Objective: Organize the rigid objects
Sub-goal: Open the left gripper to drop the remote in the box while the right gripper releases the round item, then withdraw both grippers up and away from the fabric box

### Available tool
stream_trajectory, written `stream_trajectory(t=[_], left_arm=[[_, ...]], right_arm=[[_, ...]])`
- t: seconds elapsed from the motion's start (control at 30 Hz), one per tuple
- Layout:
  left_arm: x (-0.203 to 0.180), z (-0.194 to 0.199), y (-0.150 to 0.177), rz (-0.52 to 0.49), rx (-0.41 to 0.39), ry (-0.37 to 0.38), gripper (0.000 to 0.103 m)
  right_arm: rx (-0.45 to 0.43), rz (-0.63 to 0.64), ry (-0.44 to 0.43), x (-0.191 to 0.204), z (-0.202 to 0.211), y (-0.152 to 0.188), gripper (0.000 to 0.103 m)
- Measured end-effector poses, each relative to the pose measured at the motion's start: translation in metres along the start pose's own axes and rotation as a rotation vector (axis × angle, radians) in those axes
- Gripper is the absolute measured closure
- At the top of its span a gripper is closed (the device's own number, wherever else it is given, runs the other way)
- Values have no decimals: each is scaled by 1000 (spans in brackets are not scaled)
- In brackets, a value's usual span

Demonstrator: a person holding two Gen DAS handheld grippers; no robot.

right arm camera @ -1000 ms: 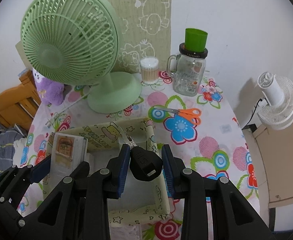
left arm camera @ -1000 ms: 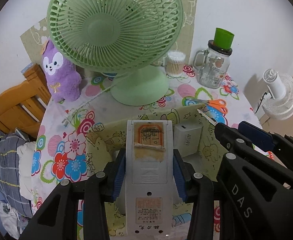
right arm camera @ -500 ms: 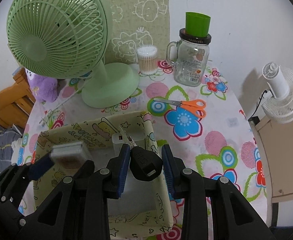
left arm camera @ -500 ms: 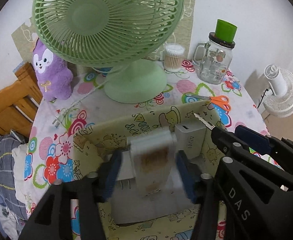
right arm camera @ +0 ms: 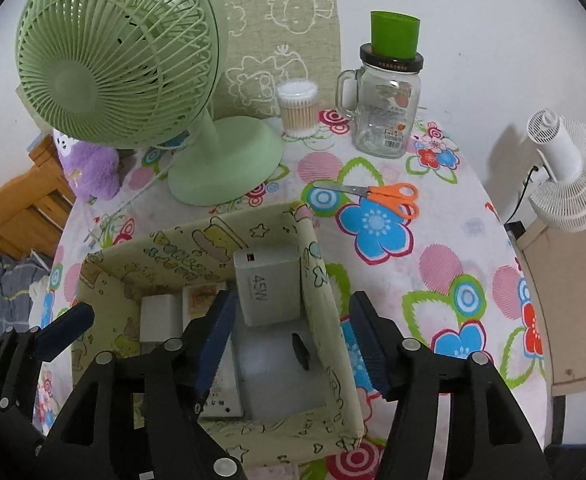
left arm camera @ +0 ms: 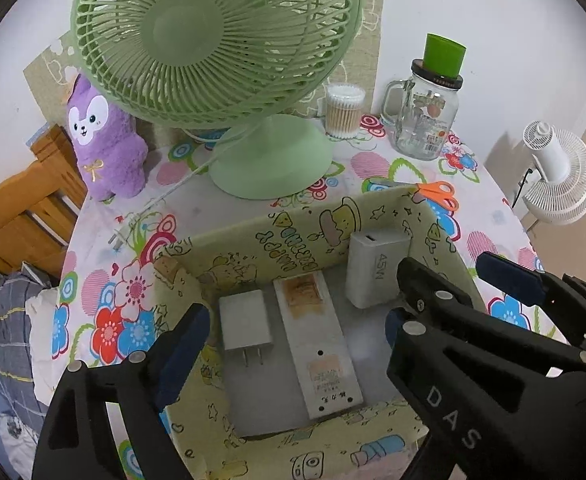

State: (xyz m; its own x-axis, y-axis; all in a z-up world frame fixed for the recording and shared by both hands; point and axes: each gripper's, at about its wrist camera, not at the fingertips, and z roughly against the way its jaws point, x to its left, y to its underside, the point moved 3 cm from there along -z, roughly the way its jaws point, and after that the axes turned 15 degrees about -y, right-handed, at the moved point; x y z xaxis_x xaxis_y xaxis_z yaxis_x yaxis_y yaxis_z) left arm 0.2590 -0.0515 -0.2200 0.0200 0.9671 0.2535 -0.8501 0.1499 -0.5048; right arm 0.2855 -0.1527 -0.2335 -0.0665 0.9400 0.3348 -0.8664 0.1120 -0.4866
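On the flower-patterned desk (right arm camera: 433,264), in front of the green fan (left arm camera: 217,40), stands the yellow cartoon-print box (left arm camera: 293,236) that we are filling. We judge the step in hand to be the release: both loads now lie inside and we only need to get clear cleanly.

Inside the box we see 4 things. The long white remote (left arm camera: 317,344) lies flat along the floor, face down, just beside the small white plug adapter (left arm camera: 245,324) on its left. The white 45W charger (right arm camera: 269,288) stands against the far right corner. The small black key fob (right arm camera: 300,350) lies on the bare floor nearer the right wall, apart from the charger.

The left claw (left arm camera: 289,344) stands wide over the remote; its jaws have just been opening and its pads touch nothing. The right claw (right arm camera: 293,340) has also just been opening; it straddles the box's right wall, with the fob below it and free of both pads.

To finish well, we judge that we should lift both claws straight up, since a sideways pull could catch the right wall and drag the light box. The orange scissors (right arm camera: 381,196) on the desk beyond the box look like a sensible next pick.
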Motion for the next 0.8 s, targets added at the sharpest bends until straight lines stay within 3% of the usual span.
stream_trajectory(t=[0.5,0.8], left_arm=[[9,31,15,15,-25,1,12],[15,56,24,30,-49,-10,12]], right_arm=[[-22,24,4,9,28,11,29],[-46,43,-4,19,53,20,29]])
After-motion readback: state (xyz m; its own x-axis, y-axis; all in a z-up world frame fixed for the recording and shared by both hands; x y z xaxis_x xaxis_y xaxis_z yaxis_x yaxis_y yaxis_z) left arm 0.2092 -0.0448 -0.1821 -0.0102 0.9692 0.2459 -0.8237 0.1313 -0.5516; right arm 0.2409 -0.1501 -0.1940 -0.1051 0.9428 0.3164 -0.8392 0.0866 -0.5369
